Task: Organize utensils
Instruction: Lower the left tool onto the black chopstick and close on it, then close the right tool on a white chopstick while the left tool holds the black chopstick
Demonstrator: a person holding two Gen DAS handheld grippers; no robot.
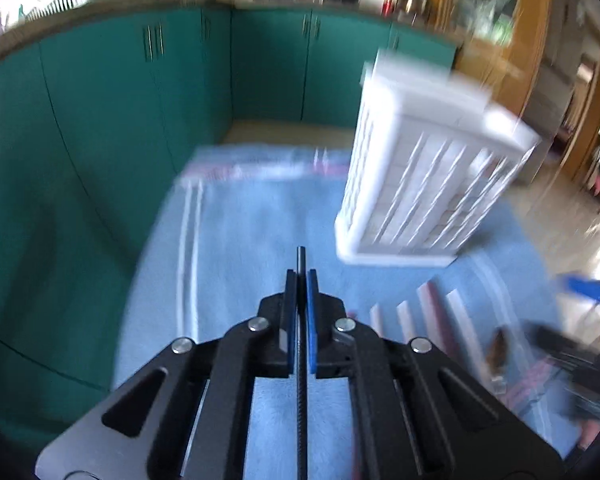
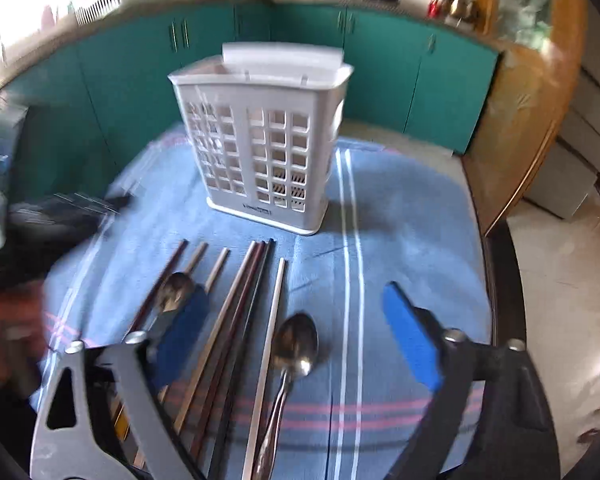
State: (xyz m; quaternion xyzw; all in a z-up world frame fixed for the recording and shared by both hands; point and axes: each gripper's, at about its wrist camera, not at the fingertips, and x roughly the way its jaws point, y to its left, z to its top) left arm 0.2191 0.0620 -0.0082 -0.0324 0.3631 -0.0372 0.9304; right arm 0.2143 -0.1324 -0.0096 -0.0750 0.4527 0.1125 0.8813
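A white slotted utensil holder point(image 1: 420, 168) stands upright on a blue striped towel point(image 1: 240, 240), ahead and right of my left gripper point(image 1: 301, 280). That gripper is shut on a thin dark chopstick point(image 1: 301, 258), whose tip pokes out past the pads. In the right wrist view the holder point(image 2: 268, 140) is straight ahead. My right gripper point(image 2: 294, 296) hovers open over several chopsticks point(image 2: 236, 304) lying side by side. One metal spoon point(image 2: 296, 344) lies between its fingers and a second spoon point(image 2: 174, 292) lies by the left finger. Nothing is gripped there.
Teal cabinets point(image 2: 380, 68) curve behind the towel point(image 2: 400, 208). A wooden door frame point(image 2: 516, 120) and pale floor point(image 2: 560, 264) are to the right. The other gripper's dark body point(image 2: 60, 208) shows blurred at the left edge of the right wrist view.
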